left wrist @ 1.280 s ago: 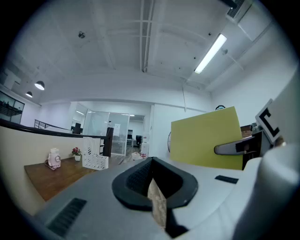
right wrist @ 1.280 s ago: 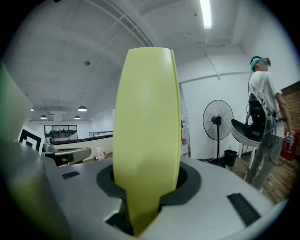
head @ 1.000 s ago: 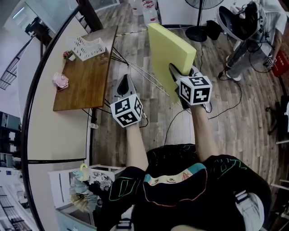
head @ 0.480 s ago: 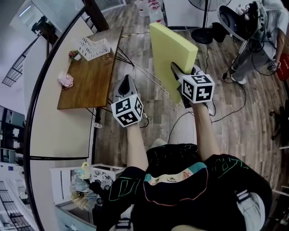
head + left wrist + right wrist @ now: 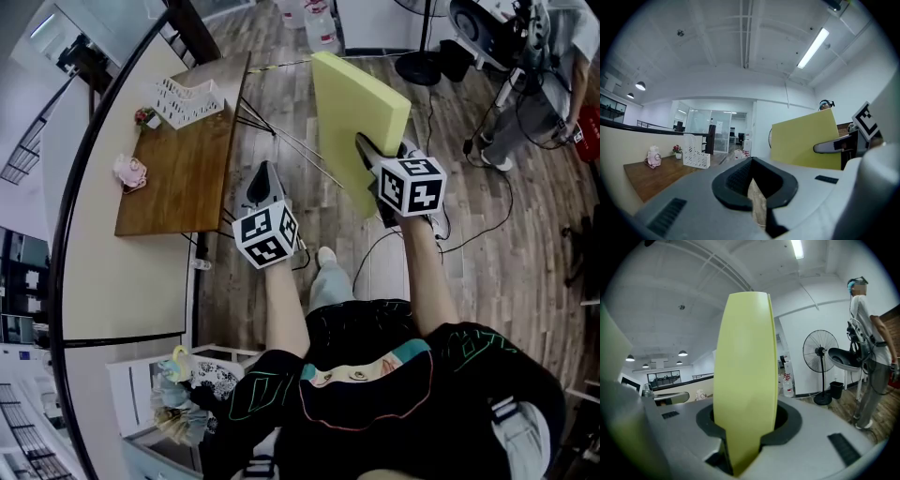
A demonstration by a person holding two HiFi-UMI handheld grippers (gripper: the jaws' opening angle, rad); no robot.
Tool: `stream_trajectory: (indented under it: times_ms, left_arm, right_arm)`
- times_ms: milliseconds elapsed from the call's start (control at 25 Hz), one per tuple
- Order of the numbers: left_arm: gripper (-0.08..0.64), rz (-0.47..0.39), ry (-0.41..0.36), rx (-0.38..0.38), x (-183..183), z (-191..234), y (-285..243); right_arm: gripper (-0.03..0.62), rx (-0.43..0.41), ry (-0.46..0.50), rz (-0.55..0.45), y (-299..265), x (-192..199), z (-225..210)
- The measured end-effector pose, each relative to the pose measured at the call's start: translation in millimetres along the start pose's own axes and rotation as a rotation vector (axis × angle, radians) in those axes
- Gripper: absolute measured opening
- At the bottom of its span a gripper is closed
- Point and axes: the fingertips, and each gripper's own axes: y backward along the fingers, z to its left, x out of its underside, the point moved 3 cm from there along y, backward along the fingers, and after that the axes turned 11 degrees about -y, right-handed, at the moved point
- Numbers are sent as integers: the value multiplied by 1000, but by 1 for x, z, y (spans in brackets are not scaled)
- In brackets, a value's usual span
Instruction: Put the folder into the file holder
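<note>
The folder (image 5: pixel 356 117) is yellow and stands on edge in the air over the wood floor, well apart from the table (image 5: pixel 178 178). The right gripper (image 5: pixel 367 157) grips it at its 6 o'clock edge; in the right gripper view the jaws pinch the yellow board between them, with the sheet rising straight up out of the pads. The left gripper (image 5: pixel 263 176) hangs at the folder's 8 o'clock, with its jaws pressed together at the tips and nothing in them.

The file holder (image 5: pixel 187 98) is white and perforated. It stands at the far end of the table, at about 9 o'clock from the folder in the head view. A small potted plant (image 5: pixel 143 116) sits just beside it at its 8 o'clock, and a pink object (image 5: pixel 128 170) lies farther along at its 7 o'clock. We cannot count the holder's compartments from here.

We judge the step in hand to be the carry — insertion has not begun. To do it well:

- We hold the pinch firm, because the grip is at one edge and the board can swing.
- We bring the folder's plane parallel to the dividers before we lower it.
- We lead with the free edge and enter one slot from above.
- We can place the left gripper against the holder wall — the holder looks light and may slide.
- We release only once the folder rests on the holder's base.
</note>
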Motion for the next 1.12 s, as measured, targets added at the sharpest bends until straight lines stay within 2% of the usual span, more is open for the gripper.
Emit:
stream_trajectory:
  times_ms: [200,440,640,880,1120]
  left_arm:
    - [-6,42,21,6,23,17,-38]
    - [-6,120,88,-24,59,56,-94]
    - [-6,143,124,-15,67,79,-151]
    - [-6,167,122,-1,72,108,-214]
    - [-6,217,106,19,89,128,-265]
  right_arm:
    - [148,21,-25,21,-42,5,-14]
    - [148,27,-27,115,-115,27,-20]
    - [149,41,-7,147,-178,15,-26]
    - [149,53,-28,143,-243,2,-35]
    - [149,71,-58,169,-298,7,-48]
